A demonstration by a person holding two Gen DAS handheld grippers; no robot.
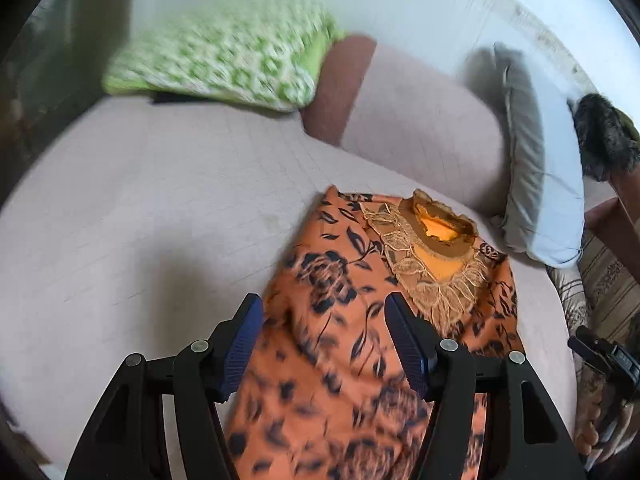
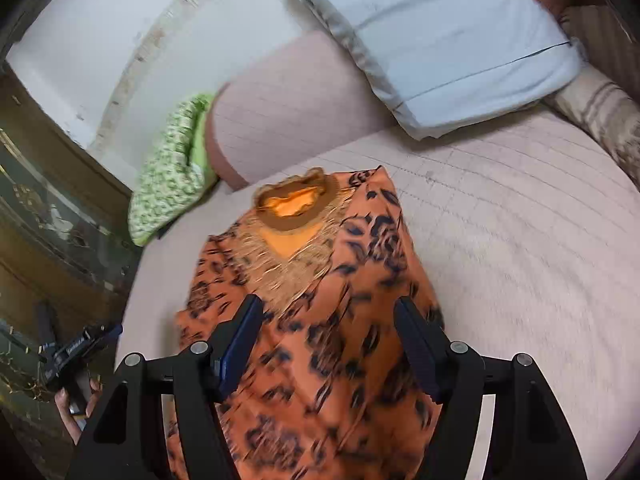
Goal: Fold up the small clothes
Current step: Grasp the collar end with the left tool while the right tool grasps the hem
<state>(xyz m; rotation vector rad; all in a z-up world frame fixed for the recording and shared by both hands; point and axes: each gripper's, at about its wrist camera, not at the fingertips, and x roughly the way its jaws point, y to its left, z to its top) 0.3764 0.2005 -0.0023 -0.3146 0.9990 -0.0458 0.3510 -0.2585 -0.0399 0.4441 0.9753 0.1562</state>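
Note:
An orange garment with black flower print (image 1: 328,320) lies on the pink bed, its lace collar (image 1: 436,248) pointing to the far side. Its sides are folded in, making a narrow strip. My left gripper (image 1: 324,320) is open above the garment's middle, holding nothing. In the right wrist view the same garment (image 2: 320,320) lies below my right gripper (image 2: 328,324), which is open and empty too. The right gripper also shows at the edge of the left wrist view (image 1: 604,360), and the left gripper at the edge of the right wrist view (image 2: 76,348).
The pink quilted bed cover (image 1: 140,220) spreads left of the garment. A green patterned pillow (image 1: 224,60), a pink bolster (image 1: 420,120) and a pale blue pillow (image 1: 536,184) lie at the head. A dark wooden cabinet (image 2: 48,220) stands beside the bed.

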